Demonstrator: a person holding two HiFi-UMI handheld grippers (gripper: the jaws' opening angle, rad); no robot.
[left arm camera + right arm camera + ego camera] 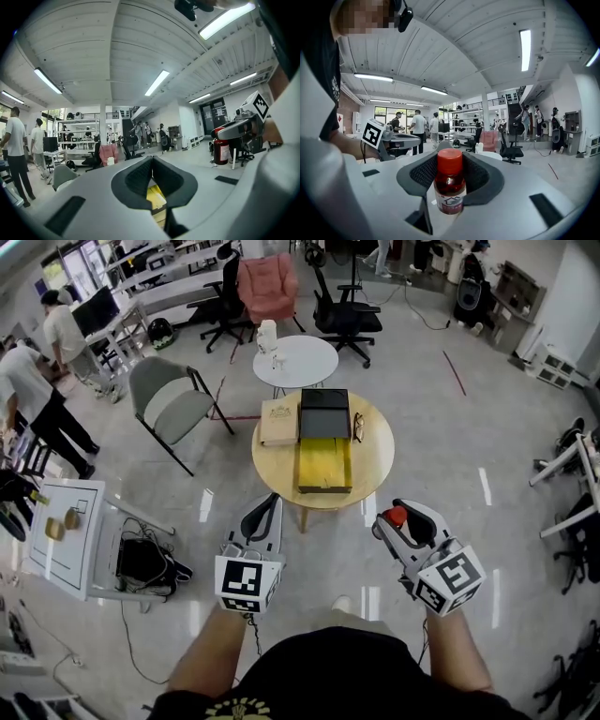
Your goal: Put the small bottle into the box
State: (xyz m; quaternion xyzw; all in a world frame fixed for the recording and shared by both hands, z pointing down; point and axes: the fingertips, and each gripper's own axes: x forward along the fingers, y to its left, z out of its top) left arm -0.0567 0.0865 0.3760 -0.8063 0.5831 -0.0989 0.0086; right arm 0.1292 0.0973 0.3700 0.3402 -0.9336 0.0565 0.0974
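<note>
The right tongs (450, 163) are clamped on the small bottle (450, 186), which stands upright between the two dark, ribbed pads (423, 172). In the head view it is in the lower right of the frame, well short of the round wooden desk (375, 461) at the centre. The left tongs (151, 165) are closed with nothing between them.

The bottle has a smooth red cap above a clear body of reddish-brown liquid, with a paper label round its lower half. It looks light and stiff. The body is probably glass or hard plastic, so it could be slick and could crack if dropped. The hold sits on the upper body just below the cap, which seems a sound place: the ribbed pads bite there and the base hangs free to go in first.

On the desk a yellow box (324, 465) lies near the front edge, a black box (324, 412) touching it behind and a tan box (279, 422) beside that. The yellow one seems the likely target, though I cannot tell how deep it is.
</note>
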